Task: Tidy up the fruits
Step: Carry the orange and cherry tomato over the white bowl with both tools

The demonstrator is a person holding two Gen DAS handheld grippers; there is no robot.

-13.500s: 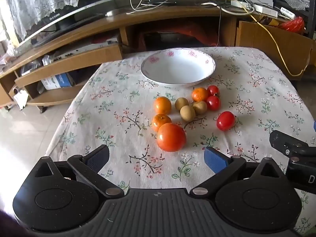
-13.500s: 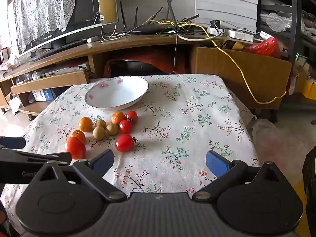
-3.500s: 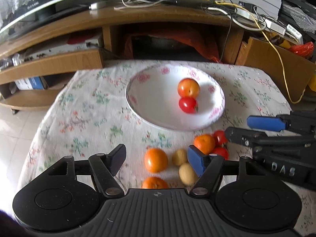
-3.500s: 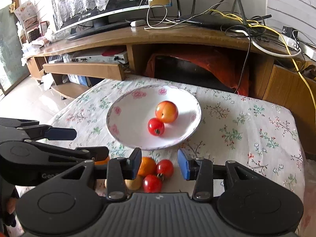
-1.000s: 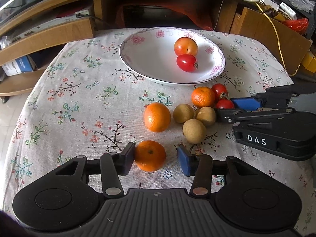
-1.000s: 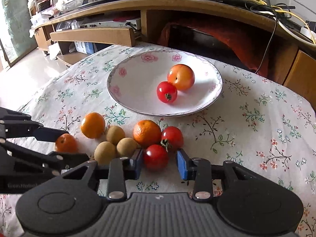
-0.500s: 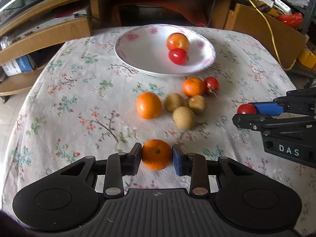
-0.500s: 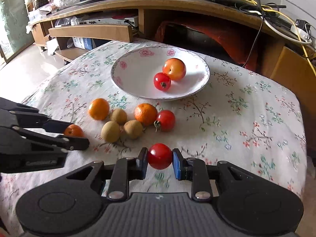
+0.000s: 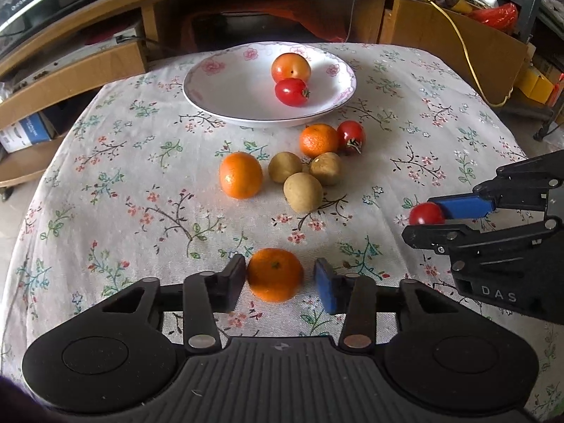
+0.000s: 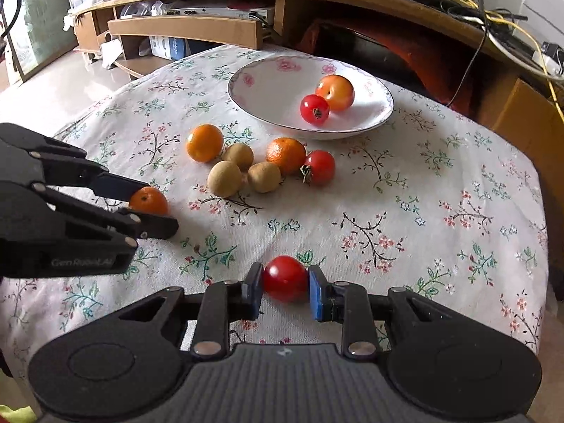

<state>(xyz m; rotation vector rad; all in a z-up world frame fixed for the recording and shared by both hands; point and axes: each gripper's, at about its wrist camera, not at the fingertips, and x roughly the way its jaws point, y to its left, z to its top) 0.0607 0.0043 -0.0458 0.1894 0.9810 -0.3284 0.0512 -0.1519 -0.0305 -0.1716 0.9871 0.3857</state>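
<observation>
Both lifted clear in the last second: left hand-held gripper [image 9: 278, 276] loosely brackets the orange [image 9: 275, 274] (right-side gap visible), right hand-held gripper [image 10: 284, 287] clamps the tomato [image 10: 284, 278], so bowl [image 10: 261, 105] next.

Both wrist views face the bowl [image 9: 197, 88] from nearby.

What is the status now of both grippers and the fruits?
Left gripper around mandarin, gap at one pad. Right gripper shut on cherry tomato. Bowl holds two fruits; path clear.
</observation>
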